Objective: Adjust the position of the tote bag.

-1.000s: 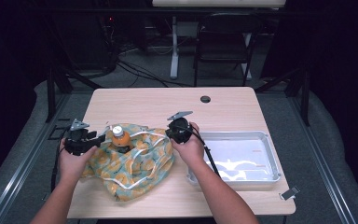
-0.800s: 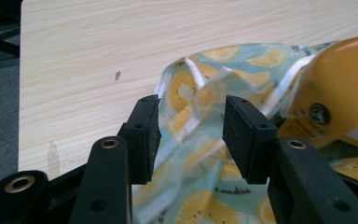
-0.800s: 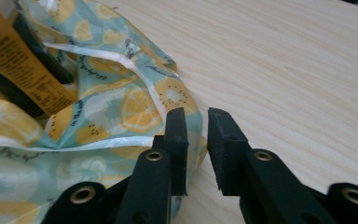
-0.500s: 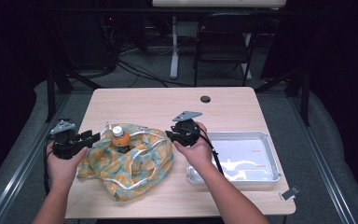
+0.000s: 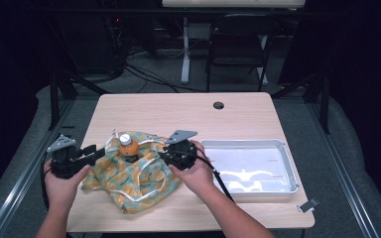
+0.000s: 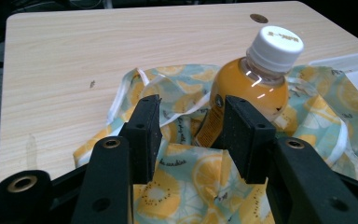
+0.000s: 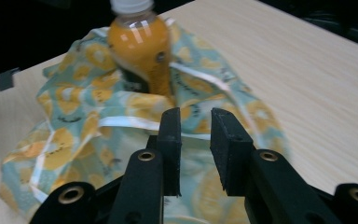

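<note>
An orange juice bottle (image 5: 128, 146) with a white cap stands upright in the folds of a lemon-print cloth bag (image 5: 129, 181) with white straps. My left gripper (image 5: 98, 151) is at the bag's left edge, pointing at the bottle (image 6: 249, 84). It (image 6: 191, 116) is open, with the cloth (image 6: 186, 172) lying below the gap. My right gripper (image 5: 162, 153) hovers over the bag's right side. Its (image 7: 195, 116) jaws have just been closing but stand apart, with nothing pinched between them. The cloth (image 7: 74, 116) lies beneath and the bottle (image 7: 137, 46) beyond.
A shallow metal tray (image 5: 287, 171) lies on the table's right side, close to my right hand. A dark cable hole (image 5: 219, 105) sits near the far edge. A small clip (image 5: 307, 205) hangs at the front right corner. A chair and cables stand behind the table.
My left gripper drew back to the left, away from the bottle. My right gripper shifted toward the front edge and a little left. The bag's upper right corner has slumped.
</note>
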